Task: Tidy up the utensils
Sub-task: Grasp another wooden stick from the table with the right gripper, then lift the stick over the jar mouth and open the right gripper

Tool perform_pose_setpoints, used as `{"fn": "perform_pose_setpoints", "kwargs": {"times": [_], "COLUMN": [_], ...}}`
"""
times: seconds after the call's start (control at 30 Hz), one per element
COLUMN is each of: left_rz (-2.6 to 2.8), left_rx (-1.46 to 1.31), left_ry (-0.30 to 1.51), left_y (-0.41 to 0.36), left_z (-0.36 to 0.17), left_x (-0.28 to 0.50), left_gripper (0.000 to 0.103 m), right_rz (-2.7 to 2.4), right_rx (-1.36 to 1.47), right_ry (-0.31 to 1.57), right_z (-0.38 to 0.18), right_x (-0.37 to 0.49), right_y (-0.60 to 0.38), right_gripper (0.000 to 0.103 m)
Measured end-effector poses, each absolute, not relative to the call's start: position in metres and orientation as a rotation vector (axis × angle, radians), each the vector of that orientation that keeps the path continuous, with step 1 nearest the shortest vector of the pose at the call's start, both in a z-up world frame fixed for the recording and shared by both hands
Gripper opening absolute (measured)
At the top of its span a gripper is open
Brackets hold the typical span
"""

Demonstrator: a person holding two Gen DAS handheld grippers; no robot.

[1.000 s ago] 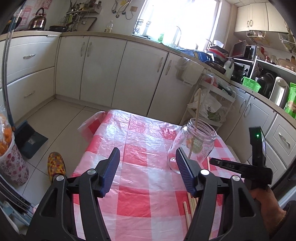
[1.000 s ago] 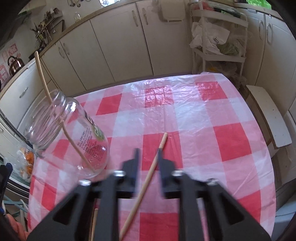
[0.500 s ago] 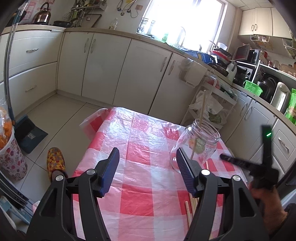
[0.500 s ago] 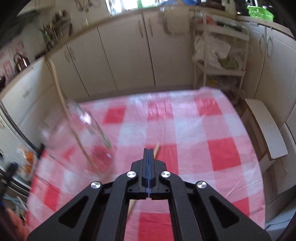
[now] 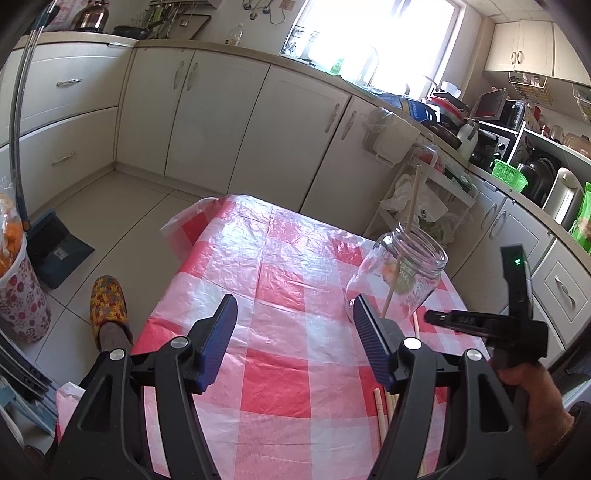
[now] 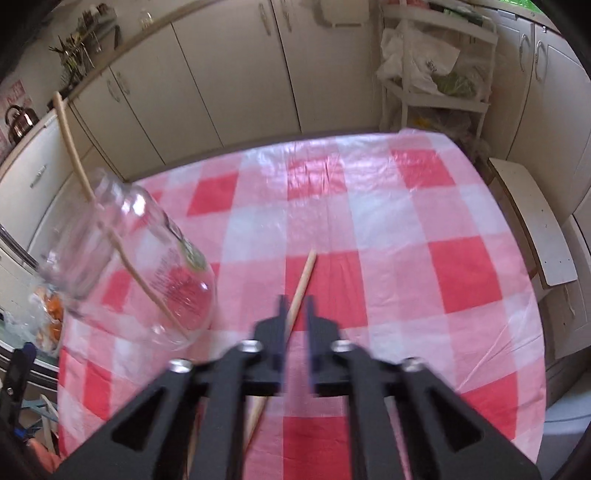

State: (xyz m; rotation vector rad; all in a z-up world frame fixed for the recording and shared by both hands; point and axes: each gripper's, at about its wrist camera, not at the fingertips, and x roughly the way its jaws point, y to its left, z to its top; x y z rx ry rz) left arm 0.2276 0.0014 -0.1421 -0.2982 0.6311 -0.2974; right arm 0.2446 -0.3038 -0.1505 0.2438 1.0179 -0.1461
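Upright on the checked tablecloth [image 6: 388, 221], the glass jar [image 6: 125, 266] holds one wooden stick [image 6: 70, 144] leaning past its rim. Meanwhile the right gripper [image 6: 295, 325] is opening, jaws astride a second stick [image 6: 301, 284] lying flat without pressing it. Nearby, the left gripper [image 5: 291, 332] hangs wide apart, empty, just beside the jar.

My right claw [image 6: 295, 314] is smeared with blur as its jaws open around the wooden stick [image 6: 300, 286] on the table; I cannot tell whether the pads touch it. My claw's frame hides the stick's near end. The glass jar [image 6: 125, 266] is blurred too, its label unreadable. From my left claw [image 5: 293, 330], the sticks [image 5: 380, 406] lying on the cloth are mostly covered by its right finger [image 5: 373, 347], and the window [image 5: 373, 33] is washed out white.
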Motion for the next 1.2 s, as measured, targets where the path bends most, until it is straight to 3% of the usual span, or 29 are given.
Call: {"fn": "perform_pose_setpoints", "kwargs": {"times": [0.17, 0.23, 0.33, 0.53, 0.73, 0.93, 1.2], "left_rz": [-0.289, -0.284, -0.28, -0.275, -0.28, -0.296, -0.301], "left_rx": [-0.309, -0.321, -0.332, -0.335, -0.338, -0.35, -0.384], "left_ry": [0.639, 0.644, 0.648, 0.644, 0.658, 0.671, 0.672], "left_y": [0.007, 0.01, 0.013, 0.017, 0.012, 0.008, 0.014], "left_z": [-0.147, -0.149, -0.151, -0.15, -0.157, -0.163, -0.165], "left_x": [0.229, 0.23, 0.231, 0.232, 0.231, 0.23, 0.233], "left_gripper": [0.063, 0.063, 0.063, 0.064, 0.064, 0.065, 0.065], "right_rz": [-0.173, -0.165, -0.14, -0.088, 0.041, 0.056, 0.014], "right_rx": [0.123, 0.053, -0.02, 0.203, 0.376, 0.421, 0.422], "right_ry": [1.009, 1.005, 1.002, 0.86, 0.514, 0.294, 0.27], "right_z": [-0.162, -0.169, -0.161, -0.11, -0.026, 0.018, -0.009], "right_x": [0.252, 0.251, 0.243, 0.212, 0.198, 0.233, 0.289], "right_y": [-0.29, -0.282, -0.273, -0.3, -0.301, -0.276, -0.273], "right_gripper": [0.029, 0.012, 0.006, 0.006, 0.006, 0.006, 0.006]}}
